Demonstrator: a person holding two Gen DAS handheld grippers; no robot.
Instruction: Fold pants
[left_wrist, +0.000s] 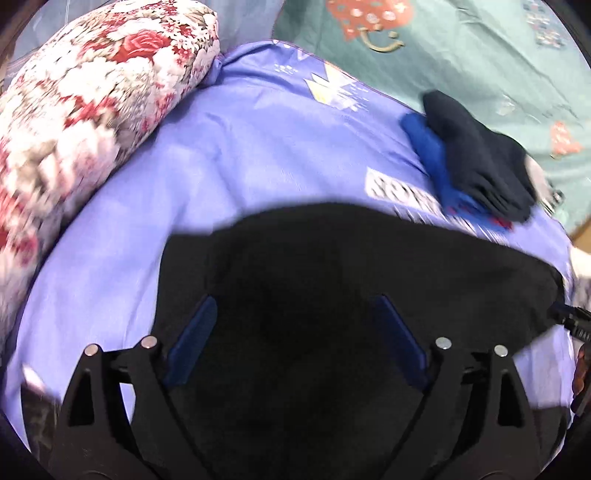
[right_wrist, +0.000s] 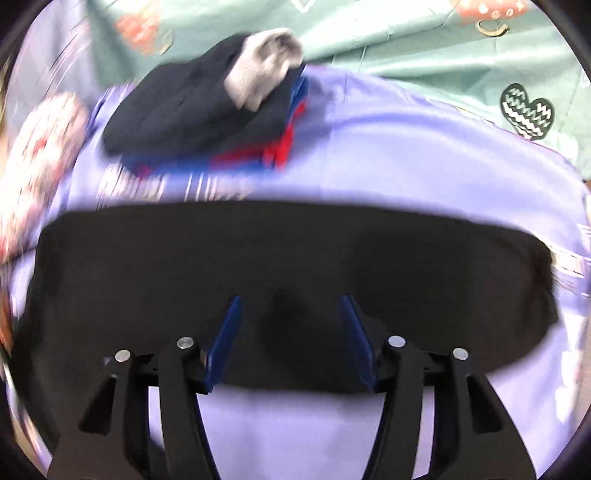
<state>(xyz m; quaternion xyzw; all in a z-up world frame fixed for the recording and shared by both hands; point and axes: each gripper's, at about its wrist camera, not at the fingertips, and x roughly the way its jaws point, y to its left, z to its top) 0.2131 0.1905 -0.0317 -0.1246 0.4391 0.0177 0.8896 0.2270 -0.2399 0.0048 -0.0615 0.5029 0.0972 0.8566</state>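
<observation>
The black pants (left_wrist: 332, 273) lie as a flat, wide folded shape on a lilac bedsheet (left_wrist: 240, 147). My left gripper (left_wrist: 295, 301) hovers over their left half, its blue pads (left_wrist: 192, 339) spread wide with only the flat cloth below them. In the right wrist view the pants (right_wrist: 295, 251) stretch across the frame as a dark band. My right gripper (right_wrist: 291, 299) stands open over their near edge. Its blue pads (right_wrist: 225, 339) are apart and pinch nothing. Both views are blurred.
A stack of folded clothes (right_wrist: 192, 114), dark navy over blue and red with a grey piece on top, sits just beyond the pants and shows too in the left view (left_wrist: 476, 162). A floral pillow (left_wrist: 92, 122) lies at the left. A green patterned sheet (left_wrist: 461, 55) covers the back.
</observation>
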